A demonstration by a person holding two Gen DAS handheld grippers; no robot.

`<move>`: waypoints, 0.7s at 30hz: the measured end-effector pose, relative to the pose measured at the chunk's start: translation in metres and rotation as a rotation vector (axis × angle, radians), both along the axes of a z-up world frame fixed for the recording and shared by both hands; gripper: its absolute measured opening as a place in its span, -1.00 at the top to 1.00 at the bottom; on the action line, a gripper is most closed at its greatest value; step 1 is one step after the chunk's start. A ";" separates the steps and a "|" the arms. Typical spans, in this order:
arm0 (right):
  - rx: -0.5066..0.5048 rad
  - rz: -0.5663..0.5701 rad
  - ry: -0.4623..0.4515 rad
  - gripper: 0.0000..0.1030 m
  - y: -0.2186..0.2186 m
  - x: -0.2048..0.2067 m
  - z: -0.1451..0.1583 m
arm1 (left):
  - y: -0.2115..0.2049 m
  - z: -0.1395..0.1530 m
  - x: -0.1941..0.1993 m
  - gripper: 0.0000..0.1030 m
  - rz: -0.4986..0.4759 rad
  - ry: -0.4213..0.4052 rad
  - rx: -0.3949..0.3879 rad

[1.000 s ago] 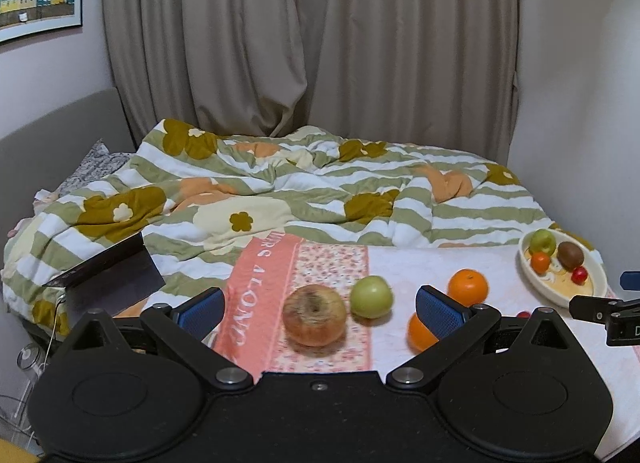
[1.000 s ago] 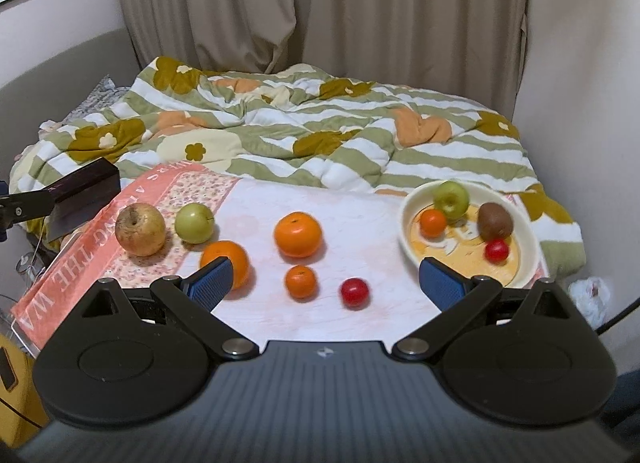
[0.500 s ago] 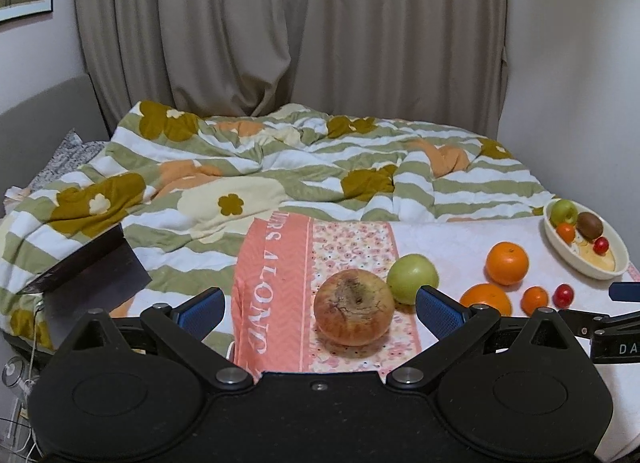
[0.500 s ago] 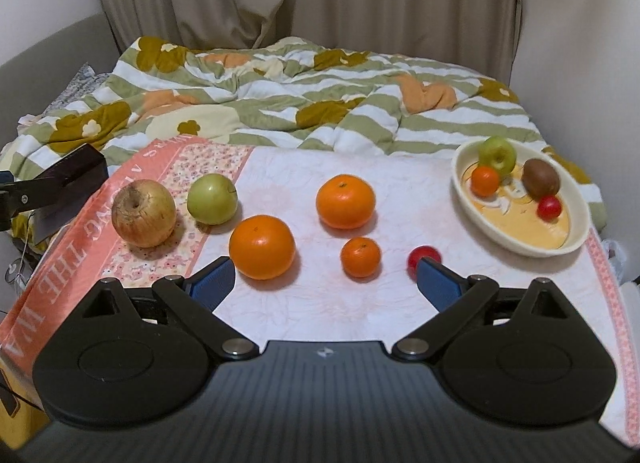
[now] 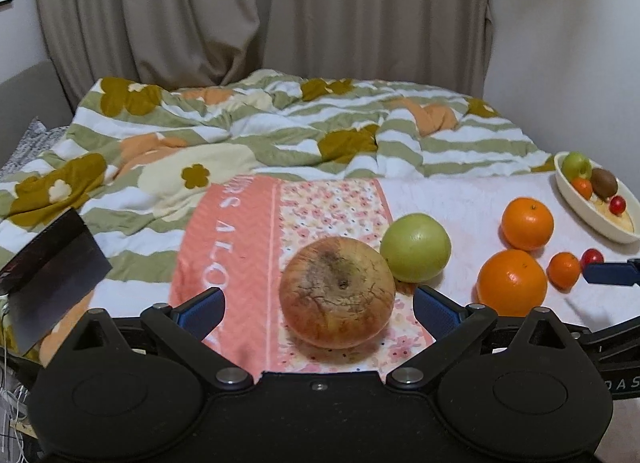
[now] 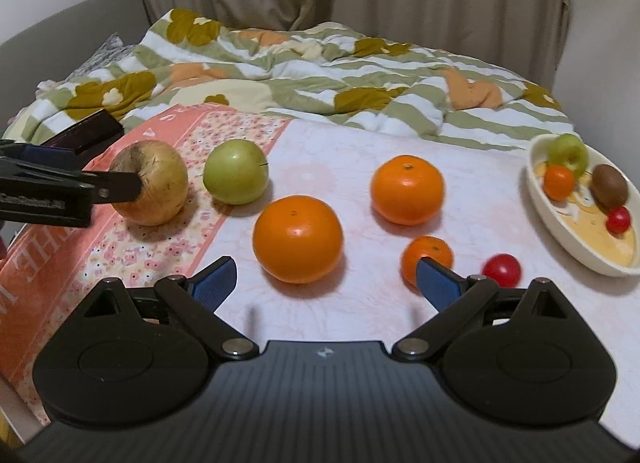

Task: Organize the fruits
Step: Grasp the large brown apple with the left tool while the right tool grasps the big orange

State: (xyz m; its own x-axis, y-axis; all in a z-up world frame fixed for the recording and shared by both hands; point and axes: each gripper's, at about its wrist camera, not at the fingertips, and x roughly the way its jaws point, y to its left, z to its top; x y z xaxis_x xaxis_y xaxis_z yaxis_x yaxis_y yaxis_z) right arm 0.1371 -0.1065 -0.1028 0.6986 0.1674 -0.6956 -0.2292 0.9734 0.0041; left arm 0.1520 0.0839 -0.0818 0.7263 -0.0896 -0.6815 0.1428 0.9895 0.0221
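Left gripper (image 5: 318, 309) stands wide open, its blue-padded fingers (image 5: 200, 309) on either side of a large brownish, russet-skinned apple (image 5: 337, 291) without touching it. That apple rests on the pink floral-patterned cloth (image 5: 332, 207) spread over the bed. Just beside it, to its right and slightly farther back, sits a round pale green apple (image 5: 415, 247); the two look close enough to touch, though the angle leaves that unclear.

Right gripper (image 6: 326, 283) is also spread wide and holds nothing. It hovers low over the white part of the cloth, with a large round orange (image 6: 298, 239) between and just ahead of its fingers. A second large orange (image 6: 407, 189) lies farther back, a small mandarin (image 6: 434, 253) sits partly behind the right finger, and a small red cherry tomato (image 6: 502, 269) lies just beside that.

Well to the right, a cream oval ceramic dish (image 6: 560, 219) holds a small green apple (image 6: 568, 151), a small mandarin, a brown kiwi (image 6: 610, 186) and a red tomato. A striped green-and-white floral quilt (image 6: 320, 75) lies rumpled behind the cloth.
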 end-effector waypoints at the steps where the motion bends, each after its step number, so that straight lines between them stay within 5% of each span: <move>1: 0.001 0.005 0.000 -1.00 0.001 0.002 -0.002 | -0.002 -0.004 0.004 -0.96 -0.005 0.012 0.002; 5: 0.004 0.030 0.001 -1.00 0.005 0.010 -0.006 | -0.005 -0.013 0.016 -0.93 -0.003 0.036 -0.008; 12: -0.006 0.064 0.011 -0.99 0.011 0.020 -0.013 | -0.010 -0.026 0.029 -0.54 -0.013 0.084 -0.004; 21: -0.009 0.088 0.004 -0.97 0.016 0.026 -0.017 | -0.011 -0.025 0.027 -0.52 -0.028 0.089 0.012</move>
